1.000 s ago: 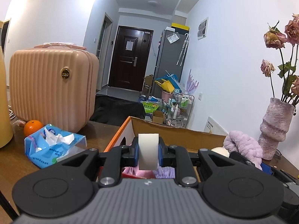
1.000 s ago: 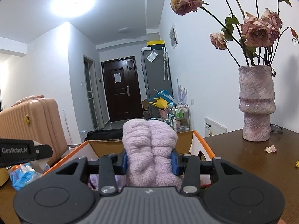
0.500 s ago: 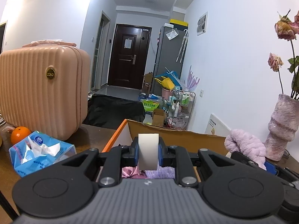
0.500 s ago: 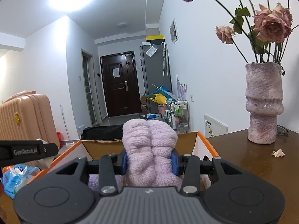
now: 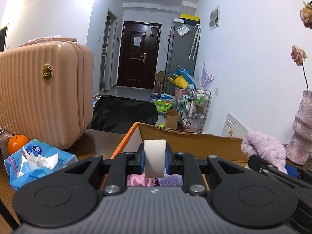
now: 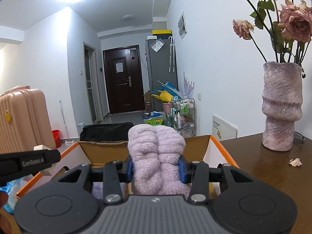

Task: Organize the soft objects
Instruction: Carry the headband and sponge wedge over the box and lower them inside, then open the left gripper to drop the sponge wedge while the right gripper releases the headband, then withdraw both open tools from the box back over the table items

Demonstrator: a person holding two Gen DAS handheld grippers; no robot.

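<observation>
Sponge and towel over box, both carried.
L gripper (image 5: pixel 155 160) jaws clamp white sponge block (image 5: pixel 155 160), R gripper (image 6: pixel 156 168) jaws clamp lilac towel (image 6: pixel 156 156); cardboard box (image 6: pixel 222 150) directly ahead/below, desk under.

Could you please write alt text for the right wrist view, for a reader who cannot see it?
The right tongs are shut on a fluffy lilac towel, held above an open cardboard box on a dark wooden table. A vase of dried roses stands at right; the left tongs enter from the left.
</observation>
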